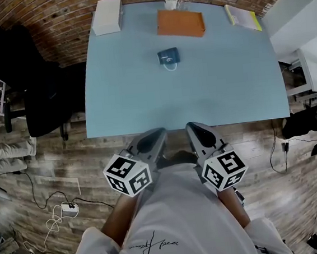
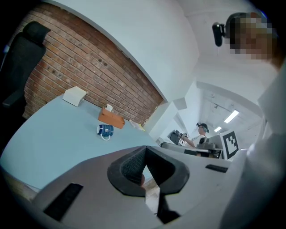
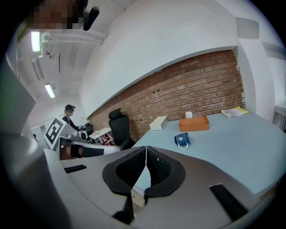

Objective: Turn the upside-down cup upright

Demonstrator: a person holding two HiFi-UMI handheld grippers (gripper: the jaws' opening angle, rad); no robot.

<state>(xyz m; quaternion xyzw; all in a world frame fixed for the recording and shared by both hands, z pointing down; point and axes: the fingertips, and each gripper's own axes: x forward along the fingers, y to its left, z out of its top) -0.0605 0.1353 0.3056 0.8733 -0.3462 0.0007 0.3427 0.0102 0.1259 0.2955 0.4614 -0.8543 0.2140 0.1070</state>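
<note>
Dark-blue striped cup point(image 1: 168, 56) with white handle rests on the pale-blue table point(image 1: 144, 97).

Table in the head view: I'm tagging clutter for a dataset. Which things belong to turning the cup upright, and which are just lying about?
For the job: blue cup; left gripper and right gripper, both shut and empty.

Lying about: orange box; white mug; white box; yellow-edged booklet.
</note>
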